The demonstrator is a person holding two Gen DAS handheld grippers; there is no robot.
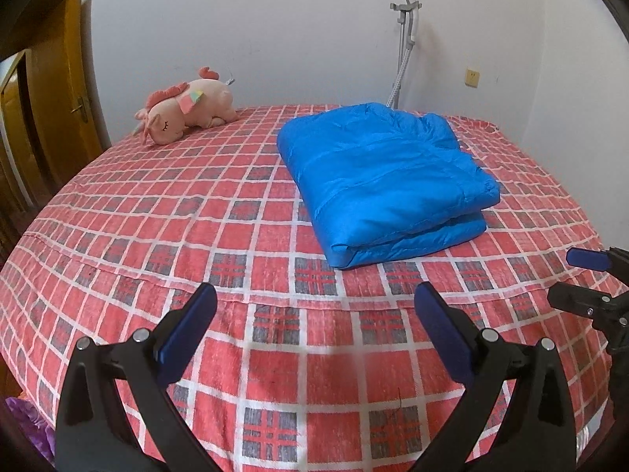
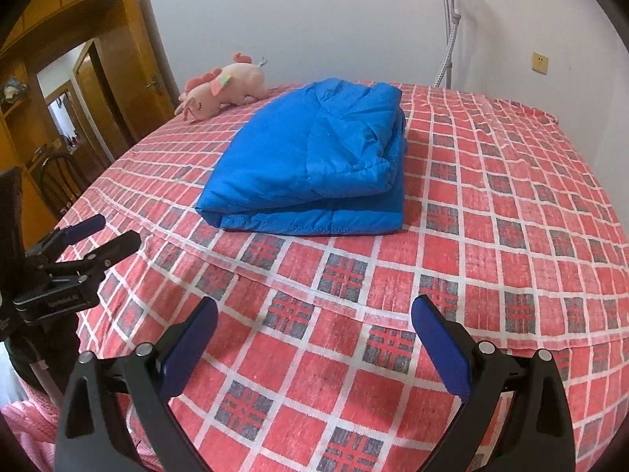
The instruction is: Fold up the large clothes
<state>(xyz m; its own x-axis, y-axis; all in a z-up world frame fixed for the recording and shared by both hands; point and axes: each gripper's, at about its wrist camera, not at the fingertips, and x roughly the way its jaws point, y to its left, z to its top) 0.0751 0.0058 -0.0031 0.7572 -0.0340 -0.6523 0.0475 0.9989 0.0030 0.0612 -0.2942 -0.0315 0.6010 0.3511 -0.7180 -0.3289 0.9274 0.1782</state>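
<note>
Nearest the lens, the left gripper [image 1: 314,306] stands with its black plastic arms spread wide and its flat blue pads far apart, nothing between them; the right gripper [image 2: 314,314] is the same, spread wide and holding nothing. Both hover above the near part of the bed [image 1: 196,236], whose cover is a thin, slightly worn weave of red squares crossed by white lines with grey-and-red plaid patches, a shallow seam ridge running across it just ahead of the pads. In the left wrist view the right gripper shows at the right edge, just beside and level with the left one. Beyond the seam, ahead and a little right of the left gripper, ahead and a little left of the right one, lies the blue jacket [image 1: 377,181], puffy, quilted and slightly shiny, folded into a thick rectangular stack with a rounded fold at its near edge and puckered layers on its right side. Bare cover surrounds it on every side. Farther off to the left, near the bed's far edge, a soft pink plush toy [image 1: 188,108] lies on its side. Behind the bed, a white garment steamer [image 1: 407,39] stands against the pale wall, and a wooden door [image 1: 51,90] is at far left.
</note>
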